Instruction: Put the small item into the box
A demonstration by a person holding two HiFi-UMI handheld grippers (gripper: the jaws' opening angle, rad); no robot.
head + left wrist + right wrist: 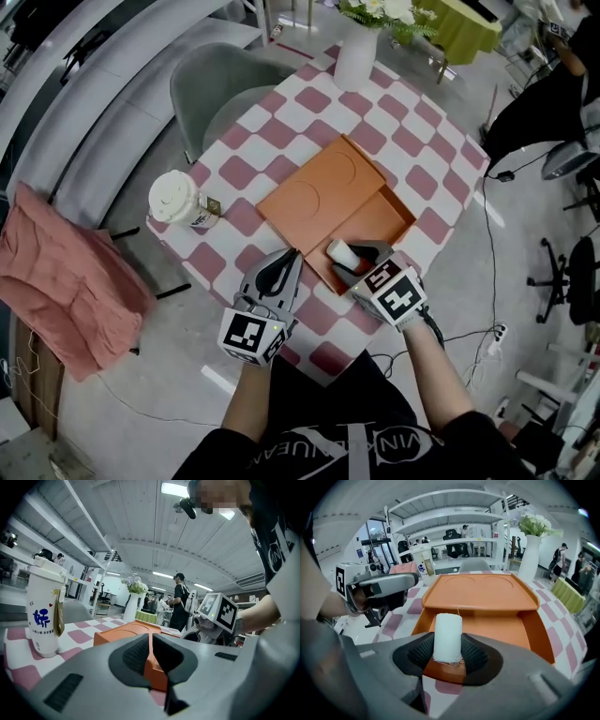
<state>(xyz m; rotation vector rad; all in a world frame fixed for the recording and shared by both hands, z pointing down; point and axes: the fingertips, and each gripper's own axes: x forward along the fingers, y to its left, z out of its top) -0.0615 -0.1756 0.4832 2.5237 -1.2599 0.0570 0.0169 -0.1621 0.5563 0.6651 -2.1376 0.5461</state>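
A small white cylindrical roll [447, 637] is clamped between the jaws of my right gripper [447, 654], which hangs over the near rim of the open orange box [497, 627]. The head view shows the roll [341, 252] sticking out of the right gripper [361, 263] above the box's tray [380, 225]. The box's orange lid [321, 193] lies flat against the tray's far-left side. My left gripper [284, 272] is shut and empty, hovering just left of the box's near corner [154, 667].
The table [281, 122] wears a pink-and-white checkered cloth. A white lidded cup [178, 202] stands near its left edge and a white vase with flowers [358, 52] at the far side. A grey chair [220, 84] sits behind, and a pink cloth [66, 281] lies on the floor at the left.
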